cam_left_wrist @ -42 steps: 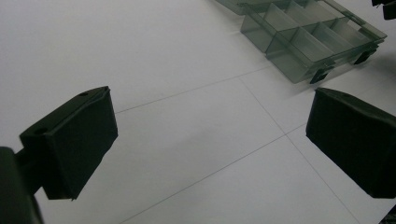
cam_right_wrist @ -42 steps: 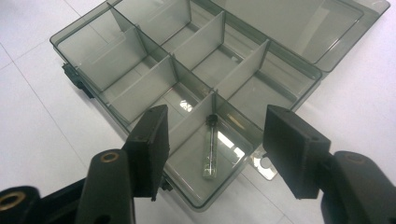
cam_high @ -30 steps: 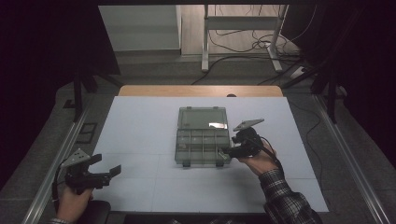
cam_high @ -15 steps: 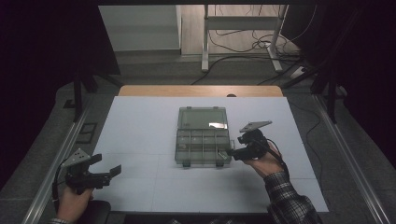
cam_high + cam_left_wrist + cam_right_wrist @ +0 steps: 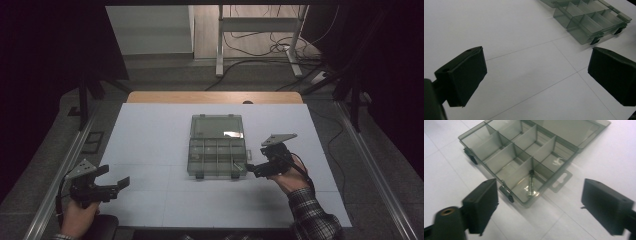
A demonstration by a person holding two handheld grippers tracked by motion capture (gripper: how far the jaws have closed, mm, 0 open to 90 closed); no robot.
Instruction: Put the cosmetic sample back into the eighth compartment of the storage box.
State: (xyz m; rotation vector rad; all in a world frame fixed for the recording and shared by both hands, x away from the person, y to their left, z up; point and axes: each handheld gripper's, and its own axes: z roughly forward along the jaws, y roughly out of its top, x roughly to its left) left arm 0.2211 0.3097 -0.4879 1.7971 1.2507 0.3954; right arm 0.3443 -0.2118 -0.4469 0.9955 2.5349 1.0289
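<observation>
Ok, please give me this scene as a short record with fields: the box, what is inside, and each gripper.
surface: white table
box: clear grey plastic compartment box, lid open, lying flat
contents: one dark screw in a corner compartment nearest the right gripper
left gripper: open, holds nothing, apart from the box
right gripper: open, holds nothing, beside the box corner
</observation>
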